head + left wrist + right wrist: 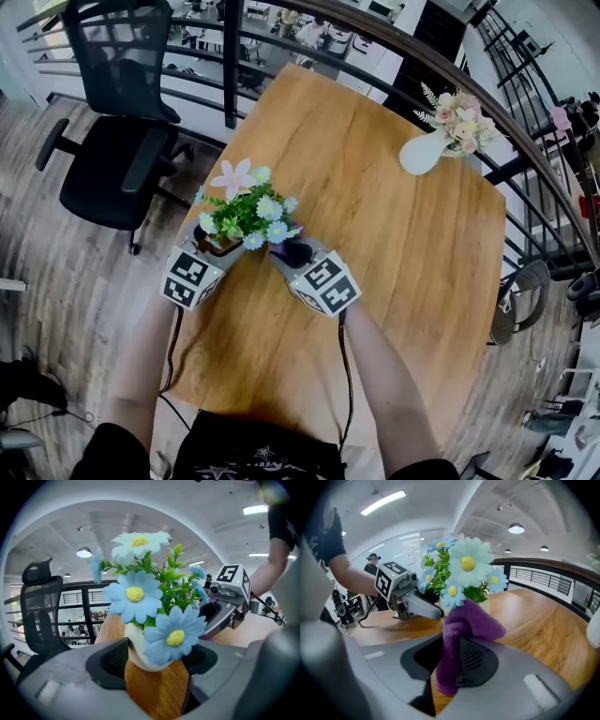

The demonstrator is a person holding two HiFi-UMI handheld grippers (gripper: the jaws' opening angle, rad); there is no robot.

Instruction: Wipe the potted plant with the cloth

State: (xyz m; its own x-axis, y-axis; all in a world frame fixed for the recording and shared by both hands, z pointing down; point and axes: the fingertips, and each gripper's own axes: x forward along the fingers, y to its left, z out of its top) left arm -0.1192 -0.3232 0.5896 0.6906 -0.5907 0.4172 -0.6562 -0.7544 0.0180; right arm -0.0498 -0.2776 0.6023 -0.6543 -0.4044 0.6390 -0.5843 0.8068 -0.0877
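Because the head view looks steeply down, it shows the layout best: the potted plant (246,214) stands near the left edge of the wooden worktop (412,253). The left gripper (218,246) comes at it from the near left and the right gripper (291,251) from the near right. A white vase of pale flowers (441,139) stands well apart at the far right, and an office chair (117,112) is on the floor beyond the worktop's left edge.

In the left gripper view, the jaws stand part-way apart with the plant's white pot between them. The left pad touches the pot's side; a blue flower hides the contact on the other side. I judge this a steadying grip low on the pot.

In the right gripper view, the jaws are clamped on a purple cloth (461,637), pinched along a fold. Its free top bunches up just under the blooms, against the front of the pot.

The plant looks small and light, so it would tip or slide easily under a sideways push. The pot's rigid body is the place to hold it, as the left gripper does. The petals and leaves look soft and easily bent, so they call for light strokes. The cloth is limp and will drape around whatever it meets.
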